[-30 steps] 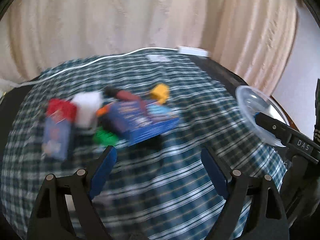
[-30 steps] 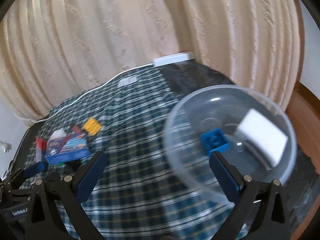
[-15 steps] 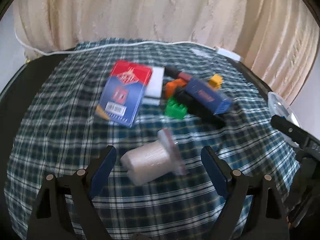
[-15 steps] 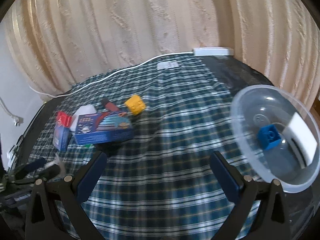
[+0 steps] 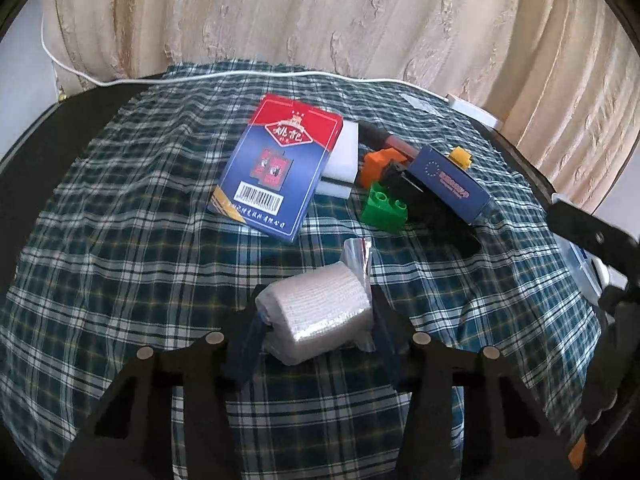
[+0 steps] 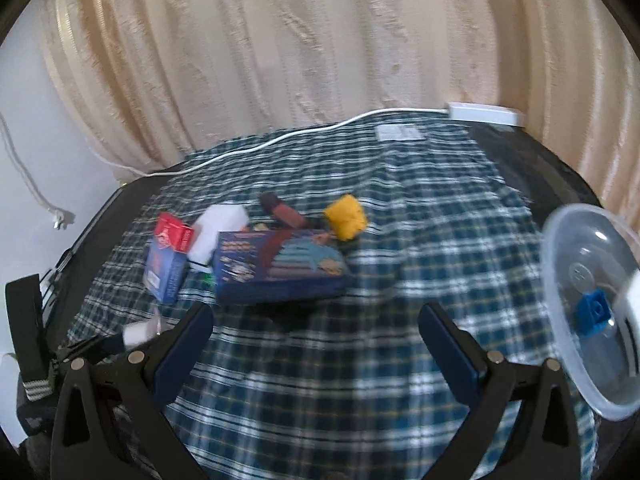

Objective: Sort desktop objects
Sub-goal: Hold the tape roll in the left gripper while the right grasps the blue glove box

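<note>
Two tongs work over a tabletop [image 5: 120, 264] draped in a soft green, blue and white plaid cloth. Behind it hangs a cream curtain with a raised woven pattern, and a thin white cable [image 5: 240, 75] runs along the cloth's far edge.

Left tongs [image 5: 316, 320]: jaws closing, with a roll of white gauze [image 5: 316, 312] between them. The roll is a short cylinder lying on its side, sealed in glossy, crinkled clear film; the padded fingers [image 5: 250, 334] sit against both of its flanks, and the roll rests on the cloth just ahead of the tongs.

Beyond the roll lies a loose cluster. A flat red-and-blue card box [image 5: 276, 172] with a barcode leans against a white foam block [image 5: 340, 160]. Just right of that are an orange brick [image 5: 378, 166] and a studded green plastic brick [image 5: 384, 208], both hard and glossy. A long blue carton [image 5: 452, 188] lies tilted beside them, with a dark red marker-like stick [image 5: 384, 140] behind it and a yellow studded brick [image 5: 460, 157] at its far end.

Right tongs [image 6: 316, 344]: jaws wide apart, nothing between them, hovering above bare cloth; this view is blurred. At its right edge stands a clear, round, thin-walled plastic bowl [image 6: 560, 280] holding a blue studded brick [image 6: 594, 312] and a white block cut off by the frame.
</note>
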`<state>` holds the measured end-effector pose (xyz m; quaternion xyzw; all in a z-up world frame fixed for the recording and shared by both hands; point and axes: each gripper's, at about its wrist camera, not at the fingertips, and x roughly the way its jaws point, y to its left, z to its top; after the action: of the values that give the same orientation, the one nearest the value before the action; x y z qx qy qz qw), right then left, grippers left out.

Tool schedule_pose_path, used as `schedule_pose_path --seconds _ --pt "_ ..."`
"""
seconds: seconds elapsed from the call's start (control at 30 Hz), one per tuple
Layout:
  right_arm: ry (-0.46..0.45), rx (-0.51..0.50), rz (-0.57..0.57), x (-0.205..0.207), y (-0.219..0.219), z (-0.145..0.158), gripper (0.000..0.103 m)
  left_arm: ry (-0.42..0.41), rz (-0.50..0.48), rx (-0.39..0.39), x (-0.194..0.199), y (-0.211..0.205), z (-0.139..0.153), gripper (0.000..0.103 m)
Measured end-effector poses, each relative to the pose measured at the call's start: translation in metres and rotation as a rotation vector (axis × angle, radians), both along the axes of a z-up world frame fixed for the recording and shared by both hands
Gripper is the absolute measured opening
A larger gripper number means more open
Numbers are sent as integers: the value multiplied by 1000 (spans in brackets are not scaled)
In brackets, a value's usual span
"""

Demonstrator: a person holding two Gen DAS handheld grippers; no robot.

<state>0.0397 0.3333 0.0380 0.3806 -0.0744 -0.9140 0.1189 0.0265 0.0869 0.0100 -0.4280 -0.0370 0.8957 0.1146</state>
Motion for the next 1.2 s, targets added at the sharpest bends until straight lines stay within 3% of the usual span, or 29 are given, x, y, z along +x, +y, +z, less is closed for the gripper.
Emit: schedule_pose_path --seconds 0.33,0.43,0.5,0.67,0.73,0.8,0.93,1.03,1.2 --pt "-43 39 115 -49 -28 -11 103 37 -13 -16 2 0 7 52" --pt "-89 -32 121 -65 -22 -21 103 31 1 -4 0 -5 7 52" --pt "-151 -134 154 -71 -18 -28 103 23 4 5 -2 -7 5 52" --pt "-171 -298 303 -50 -18 -20 103 14 15 16 -6 -13 4 52" --pt "-170 -319 360 -41 -23 -16 103 15 19 20 -8 -15 5 52" --pt "-132 -270 389 -33 -28 -10 103 15 23 20 -9 -17 5 52" --pt "32 -7 356 -37 -41 7 103 8 29 21 -11 -18 3 52" --pt "63 145 383 -56 -52 -2 103 8 29 21 -10 -18 3 52" --pt "-18 113 413 -84 -47 -25 102 11 17 17 -10 -15 3 52"
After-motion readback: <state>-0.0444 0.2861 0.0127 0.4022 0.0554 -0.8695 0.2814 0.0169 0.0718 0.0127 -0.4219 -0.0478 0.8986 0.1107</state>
